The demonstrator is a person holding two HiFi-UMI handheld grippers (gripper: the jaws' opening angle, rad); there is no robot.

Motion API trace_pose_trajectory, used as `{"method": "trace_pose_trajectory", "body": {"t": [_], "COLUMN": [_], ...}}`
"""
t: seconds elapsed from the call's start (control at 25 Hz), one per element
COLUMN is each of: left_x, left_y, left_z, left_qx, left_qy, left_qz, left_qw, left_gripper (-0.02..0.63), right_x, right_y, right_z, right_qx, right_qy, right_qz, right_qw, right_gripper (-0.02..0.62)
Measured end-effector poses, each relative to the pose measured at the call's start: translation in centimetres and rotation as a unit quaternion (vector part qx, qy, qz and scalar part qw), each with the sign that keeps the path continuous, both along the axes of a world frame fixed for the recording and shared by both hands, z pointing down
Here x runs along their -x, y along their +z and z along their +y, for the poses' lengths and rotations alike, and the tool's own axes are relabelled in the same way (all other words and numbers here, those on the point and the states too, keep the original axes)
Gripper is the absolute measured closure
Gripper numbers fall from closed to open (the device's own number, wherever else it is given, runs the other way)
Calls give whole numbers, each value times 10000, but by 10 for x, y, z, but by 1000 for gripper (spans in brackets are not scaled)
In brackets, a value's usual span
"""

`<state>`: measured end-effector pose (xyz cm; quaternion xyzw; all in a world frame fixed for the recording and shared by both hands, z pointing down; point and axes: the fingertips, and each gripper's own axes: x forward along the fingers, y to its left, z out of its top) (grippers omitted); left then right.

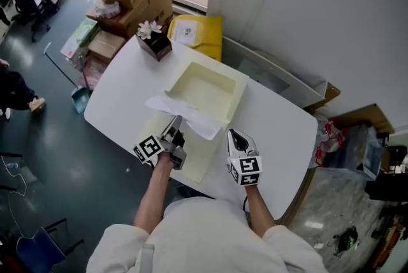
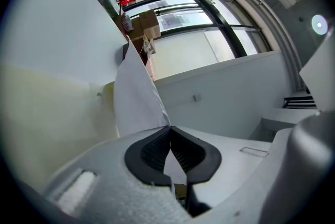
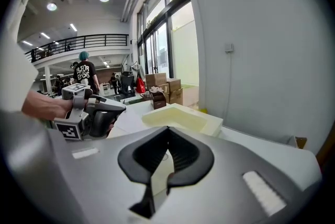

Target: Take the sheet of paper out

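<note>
Sheet of paper, likely light, limp and easily torn, held above open cream box on white table, near edge pinched in clenched left gripper, best gripped along that edge; right gripper closed on nothing beside box

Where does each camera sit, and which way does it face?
Head view: on the person's head, steeply down at table, box, paper; forearms, left hand-held gripper, right hand-held gripper show.
Left gripper view: rides that gripper, looks along its shut jaws at pinched paper.
Right gripper view: rides that gripper, faces the box; left hand shows.
Head and right gripper views share box and left hand-held gripper.
</note>
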<state>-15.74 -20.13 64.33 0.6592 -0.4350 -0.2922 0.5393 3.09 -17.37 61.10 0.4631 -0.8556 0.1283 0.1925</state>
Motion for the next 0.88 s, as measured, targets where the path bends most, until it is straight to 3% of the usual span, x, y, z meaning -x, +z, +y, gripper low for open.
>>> {"method": "trace_pose_trajectory", "body": {"t": [0.32, 0.52, 0.76, 0.88], "left_x": [11, 21, 19, 15], "left_y": [-46, -70, -99, -110], "left_z": [-7, -11, -14, -15], "left_qx": [-594, -960, -1477, -1705], "left_qy": [38, 48, 307, 421], "left_qz": [-269, -1035, -2422, -3153], "left_qw": [9979, 9900, 9584, 9326], "left_gripper": [601, 601, 601, 601], "right_x": [9, 14, 17, 19], "right_y": [-8, -14, -20, -25], "right_z": [1, 3, 2, -1], "right_qx": [-116, -166, -249, -310], "right_qy": [-11, -32, -52, -66], "right_qz": [21, 36, 50, 66], "right_qw": [9999, 9999, 9997, 9995], "right_gripper": [594, 594, 594, 594]}}
